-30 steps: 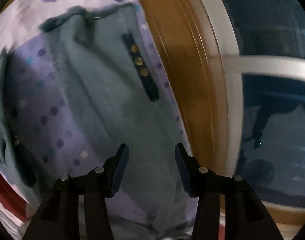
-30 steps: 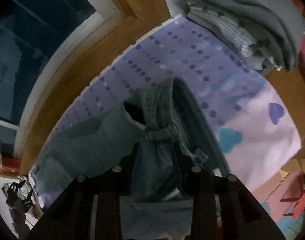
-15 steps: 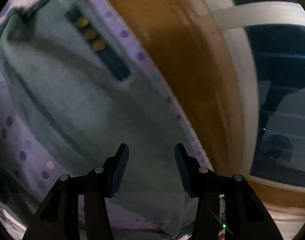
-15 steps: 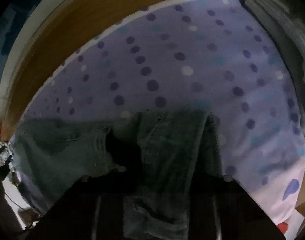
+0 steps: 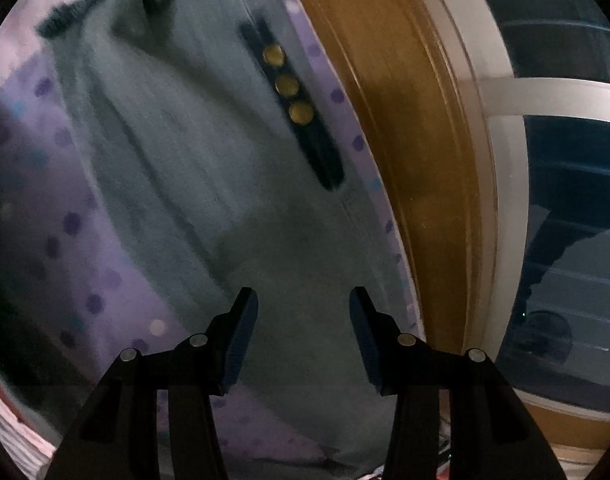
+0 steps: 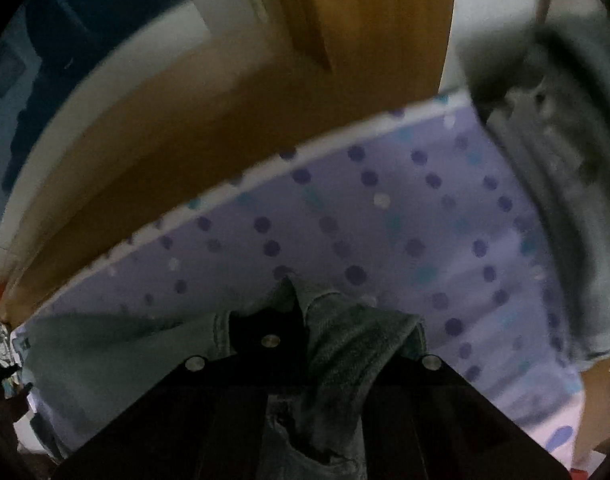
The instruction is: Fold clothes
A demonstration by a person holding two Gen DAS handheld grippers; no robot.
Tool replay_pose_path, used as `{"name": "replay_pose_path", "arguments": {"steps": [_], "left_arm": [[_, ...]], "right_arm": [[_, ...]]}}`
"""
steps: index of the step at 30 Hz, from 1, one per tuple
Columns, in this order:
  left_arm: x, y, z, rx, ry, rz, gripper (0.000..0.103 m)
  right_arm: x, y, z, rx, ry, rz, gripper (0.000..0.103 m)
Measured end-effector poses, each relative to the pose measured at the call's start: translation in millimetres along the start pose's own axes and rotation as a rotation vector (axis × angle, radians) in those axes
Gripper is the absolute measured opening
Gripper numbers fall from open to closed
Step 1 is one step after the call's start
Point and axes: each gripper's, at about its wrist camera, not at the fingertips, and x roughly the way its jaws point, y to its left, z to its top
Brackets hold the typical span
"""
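Grey-blue jeans (image 5: 209,184) lie flat on the purple dotted sheet (image 5: 65,216), with a frayed hem at the top and three brass buttons (image 5: 289,86) on a dark strip. My left gripper (image 5: 303,332) is open and empty, just above the denim. In the right wrist view my right gripper (image 6: 305,344) is shut on a bunched fold of the jeans (image 6: 345,344), which drapes over its fingers; the rest of the jeans (image 6: 117,352) trail to the left.
A wooden frame (image 5: 389,120) and a white window frame (image 5: 501,92) run along the sheet's right edge. A pile of folded grey clothes (image 6: 565,152) sits at the right on the dotted sheet (image 6: 385,220). A wooden frame (image 6: 225,112) lies beyond.
My right gripper has carried the denim fold forward and tilted up toward the wooden frame. My left gripper swung over the jeans and back, staying open.
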Motion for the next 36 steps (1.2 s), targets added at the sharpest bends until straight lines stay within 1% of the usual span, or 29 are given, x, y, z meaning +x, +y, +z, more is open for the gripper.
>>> {"name": "replay_pose_path", "arguments": {"steps": [3,5,7,8,9,10,11,13,14,15,16,17,20,22,23,24,25,26,27,29,30,31,32,34,35,36], "left_arm": [[-13.0,9.7,4.2,0.002,-0.011,-0.014,0.047],[-25.6,25.0,-5.5,-0.002,-0.037,-0.040,0.047],[-38.1,40.5,-9.1,-0.006,-0.063,-0.065,0.047],[-41.7,45.7,-13.0,-0.012,-0.078,-0.076,0.047],[-47.9,56.9,-16.0,-0.028,-0.097,-0.089,0.047],[-50.1,64.1,-4.0,-0.049,-0.109,-0.102,0.047],[-53.8,73.5,-7.5,-0.067,-0.116,-0.120,0.047],[-62.4,95.4,-18.2,-0.096,-0.120,-0.173,0.047],[-61.8,103.8,-22.9,-0.101,-0.114,-0.190,0.048],[-61.8,111.1,-25.6,-0.105,-0.104,-0.204,0.047],[-60.2,121.4,-27.0,-0.114,-0.091,-0.222,0.048],[-66.5,134.7,-29.0,-0.118,-0.081,-0.236,0.048],[-75.7,164.6,-42.8,-0.082,-0.059,-0.260,0.048],[-77.5,184.1,-55.8,-0.029,-0.073,-0.264,0.049],[-77.4,191.5,-60.6,-0.020,-0.077,-0.261,0.049],[-75.6,203.3,-67.3,-0.019,-0.075,-0.251,0.049],[-71.4,217.5,-75.3,-0.030,-0.061,-0.227,0.049],[-65.1,222.7,-79.8,-0.031,-0.061,-0.235,0.046],[-64.9,229.5,-85.1,-0.021,-0.076,-0.269,0.046],[-62.6,237.3,-94.3,0.021,-0.087,-0.226,0.047],[-60.3,239.1,-96.6,0.037,-0.090,-0.234,0.047],[-57.3,241.4,-98.9,0.050,-0.101,-0.273,0.047],[-54.6,241.2,-100.3,0.051,-0.110,-0.296,0.047],[-58.8,252.0,-106.7,0.038,-0.118,-0.330,0.047],[-62.3,257.2,-111.3,0.031,-0.119,-0.339,0.047],[-59.5,255.5,-114.3,0.039,-0.110,-0.360,0.047]], "right_arm": [[-13.1,-1.9,-9.4,0.002,-0.014,0.031,0.005],[-21.9,-3.1,-15.7,0.004,-0.023,0.051,0.011],[-30.7,-4.4,-22.0,0.005,-0.032,0.072,0.012],[-45.7,-6.3,-29.7,0.013,-0.046,0.092,0.013],[-62.2,-7.8,-40.6,0.016,-0.064,0.115,0.013],[-76.3,-8.1,-52.4,0.013,-0.077,0.128,0.013],[-88.3,-8.1,-68.2,0.011,-0.096,0.122,0.016],[-112.4,-8.2,-99.9,0.007,-0.134,0.109,0.024],[-124.5,-8.2,-115.8,0.005,-0.152,0.102,0.050],[-136.5,-8.3,-131.6,0.004,-0.171,0.095,0.082],[-143.7,-14.6,-146.1,0.027,-0.197,0.088,0.087],[-151.0,-20.9,-160.5,0.051,-0.222,0.081,0.087],[-167.0,-47.3,-204.8,0.155,-0.220,0.110,0.087],[-170.4,-65.6,-249.9,0.214,-0.259,0.119,0.087],[-172.1,-74.7,-272.5,0.244,-0.279,0.124,0.087],[-170.6,-84.9,-300.4,0.285,-0.303,0.137,0.087],[-163.8,-94.1,-327.5,0.340,-0.325,0.155,0.087],[-157.0,-103.4,-354.6,0.396,-0.347,0.174,0.087],[-144.7,-116.3,-383.8,0.468,-0.369,0.216,0.087],[-109.4,-135.6,-426.5,0.582,-0.377,0.294,0.087],[-88.0,-143.8,-445.7,0.634,-0.372,0.333,0.086],[-69.0,-149.3,-454.9,0.661,-0.370,0.383,0.086],[-50.0,-154.8,-463.9,0.688,-0.367,0.432,0.086],[-21.7,-160.3,-471.4,0.725,-0.420,0.578,0.085],[-8.6,-162.1,-473.1,0.743,-0.448,0.648,0.083],[-1.1,-161.9,-471.5,0.756,-0.471,0.715,0.076]]}}
